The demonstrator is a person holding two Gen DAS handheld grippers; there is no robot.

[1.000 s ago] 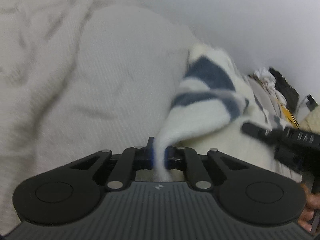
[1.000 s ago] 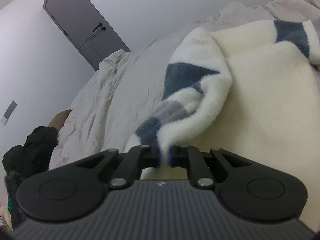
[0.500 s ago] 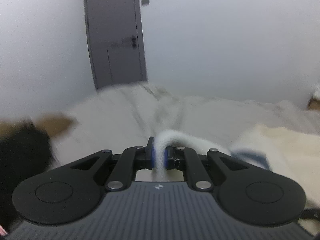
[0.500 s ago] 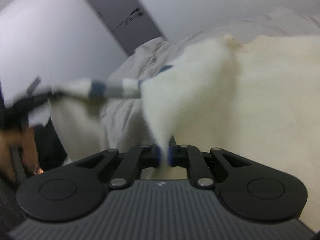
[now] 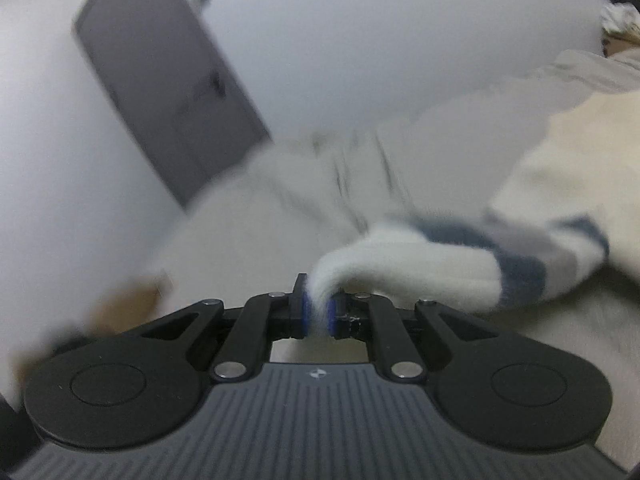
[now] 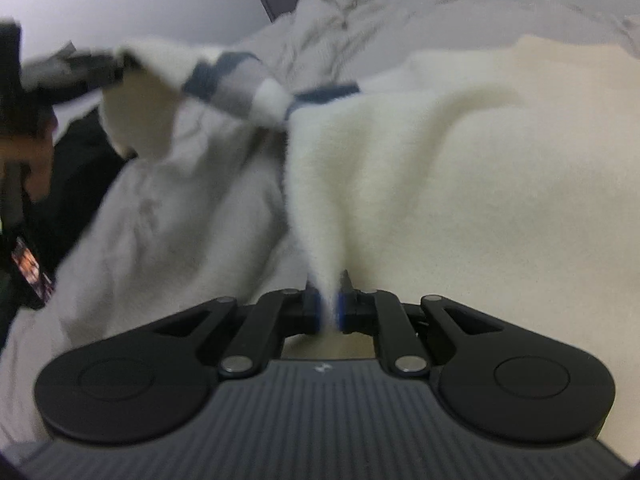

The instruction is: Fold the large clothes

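Observation:
A fluffy cream garment (image 6: 460, 168) with blue and grey stripes lies spread on a bed. My left gripper (image 5: 316, 312) is shut on its striped sleeve (image 5: 420, 264) and holds the cuff up and out to the left. In the right wrist view the left gripper (image 6: 114, 66) shows at the far left with the sleeve (image 6: 228, 84) stretched from it. My right gripper (image 6: 329, 312) is shut on a pinched fold of the cream body, near the sleeve's base.
The bed has a crumpled white cover (image 6: 160, 208). A grey door (image 5: 168, 92) stands in the white wall behind. Dark clothes (image 6: 80, 160) lie off the bed's left side. Small items (image 5: 618, 20) sit at the far right.
My left gripper has swung the sleeve out to the left, away from the body of the garment. My right gripper has kept its pinch while the view tilted down over the cream fabric.

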